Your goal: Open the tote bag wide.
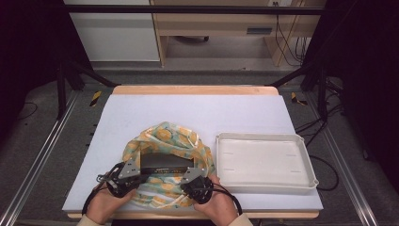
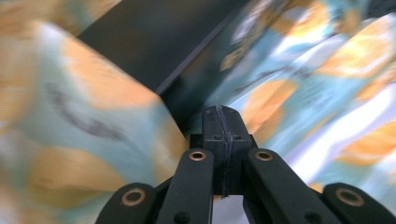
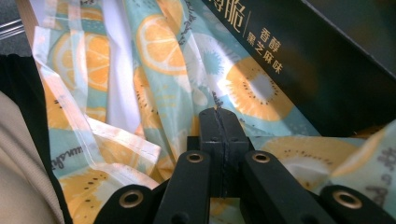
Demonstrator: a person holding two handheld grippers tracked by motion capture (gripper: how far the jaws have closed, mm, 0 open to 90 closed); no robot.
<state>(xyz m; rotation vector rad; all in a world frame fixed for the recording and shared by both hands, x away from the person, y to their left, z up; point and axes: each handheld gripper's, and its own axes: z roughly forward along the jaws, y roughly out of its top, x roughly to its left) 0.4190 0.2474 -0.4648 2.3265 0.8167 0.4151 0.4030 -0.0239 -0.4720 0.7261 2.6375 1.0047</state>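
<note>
Left gripper [image 1: 123,181]: jaws pressed together, nothing visibly pinched, tips against the near-left edge of the fruit-print bag [image 1: 162,136]. Right gripper [image 1: 196,182]: jaws likewise clenched tight, tips at the bag's near-right fabric. The bag lies crumpled at the near centre of the white mat [image 1: 197,110], mouth open. Inside it: one black box [image 1: 164,162], gold lettering on its side in the right gripper view. Just right of the bag: a white tray [image 1: 263,139], holding nothing.
</note>
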